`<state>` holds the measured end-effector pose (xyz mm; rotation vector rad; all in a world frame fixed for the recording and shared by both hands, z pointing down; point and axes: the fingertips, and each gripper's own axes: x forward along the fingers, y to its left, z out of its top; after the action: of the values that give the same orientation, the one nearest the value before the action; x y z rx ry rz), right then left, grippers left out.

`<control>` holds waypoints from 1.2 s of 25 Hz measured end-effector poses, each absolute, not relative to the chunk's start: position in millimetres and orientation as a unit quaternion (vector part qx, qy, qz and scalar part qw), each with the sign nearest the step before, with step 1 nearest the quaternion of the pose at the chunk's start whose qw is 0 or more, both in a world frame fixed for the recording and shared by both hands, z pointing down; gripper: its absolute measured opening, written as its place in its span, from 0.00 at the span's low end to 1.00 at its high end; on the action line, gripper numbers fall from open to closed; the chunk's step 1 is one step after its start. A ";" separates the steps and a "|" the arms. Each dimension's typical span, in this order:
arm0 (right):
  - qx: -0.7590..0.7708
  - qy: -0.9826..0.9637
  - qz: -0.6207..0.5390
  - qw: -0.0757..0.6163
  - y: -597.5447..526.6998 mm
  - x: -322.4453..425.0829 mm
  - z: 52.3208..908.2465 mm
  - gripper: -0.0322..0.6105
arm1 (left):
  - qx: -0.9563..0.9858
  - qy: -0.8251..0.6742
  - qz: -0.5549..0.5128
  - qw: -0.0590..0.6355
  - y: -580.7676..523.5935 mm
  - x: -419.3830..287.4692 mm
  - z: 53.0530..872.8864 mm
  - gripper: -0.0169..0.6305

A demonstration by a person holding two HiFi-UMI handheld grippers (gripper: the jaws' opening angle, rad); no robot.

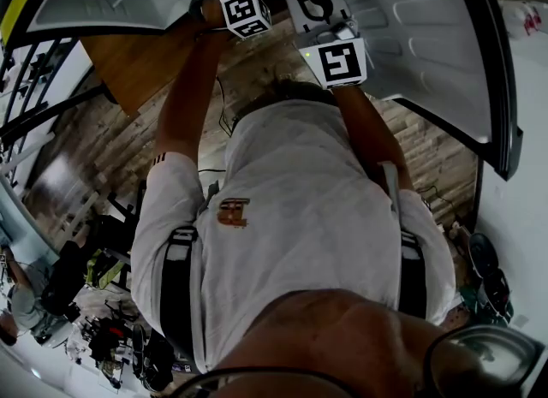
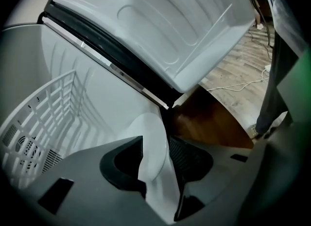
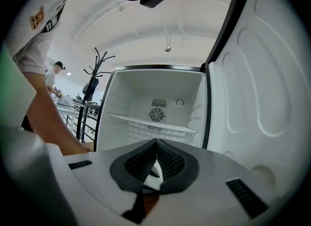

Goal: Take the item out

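No item shows in any view, so you can't place it. The open fridge compartment (image 3: 155, 94) holds 1 thin wire shelf (image 3: 155, 124) at 12 o'clock from your right gripper (image 3: 156, 145), its ribbed jaws closed on nothing. Your left gripper (image 2: 155, 145) gapes wide around a smooth white plastic lip (image 2: 154, 128), not pinching. Opening looks done; next, search inside.

Item: smooth white object with a rounded top (image 2: 154, 125); what it is cannot be told.
Pose: upright, running down to the frame's bottom edge.
Place: lower centre of the left gripper view, between the spread jaws of the left gripper (image 2: 155, 142); whether they touch it is unclear.
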<state>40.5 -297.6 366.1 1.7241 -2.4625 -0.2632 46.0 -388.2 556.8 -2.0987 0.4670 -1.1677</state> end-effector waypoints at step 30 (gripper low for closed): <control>0.572 -0.813 -0.079 0.075 -286.1 48.2 374.4 0.10 | -0.795 0.194 -0.445 0.364 -391.7 49.2 559.1 0.12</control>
<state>48.2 -286.1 374.4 1.7151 -2.4406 -0.2359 49.2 -391.7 559.1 -2.0458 0.4995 -1.1444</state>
